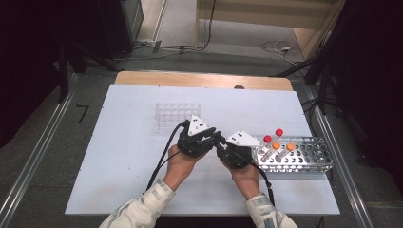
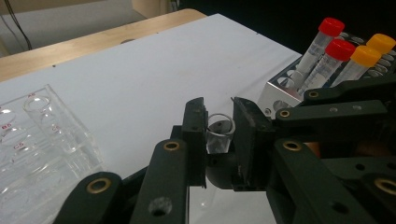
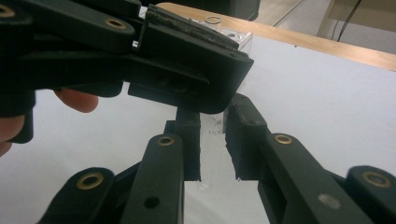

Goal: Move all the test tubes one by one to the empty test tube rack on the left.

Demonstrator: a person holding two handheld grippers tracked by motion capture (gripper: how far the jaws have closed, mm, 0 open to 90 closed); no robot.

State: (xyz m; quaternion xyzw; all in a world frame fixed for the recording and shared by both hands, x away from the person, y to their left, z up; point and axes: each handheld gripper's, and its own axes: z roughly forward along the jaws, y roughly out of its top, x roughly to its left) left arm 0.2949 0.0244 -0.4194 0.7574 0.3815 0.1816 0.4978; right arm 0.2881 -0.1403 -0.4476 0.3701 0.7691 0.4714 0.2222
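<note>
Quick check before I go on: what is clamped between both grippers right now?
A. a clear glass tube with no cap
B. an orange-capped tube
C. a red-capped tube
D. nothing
A: the left gripper and the right gripper both close on the clear glass tube, whose open rim shows; the red-capped tubes and orange-capped tubes stand in the metal rack.
</note>
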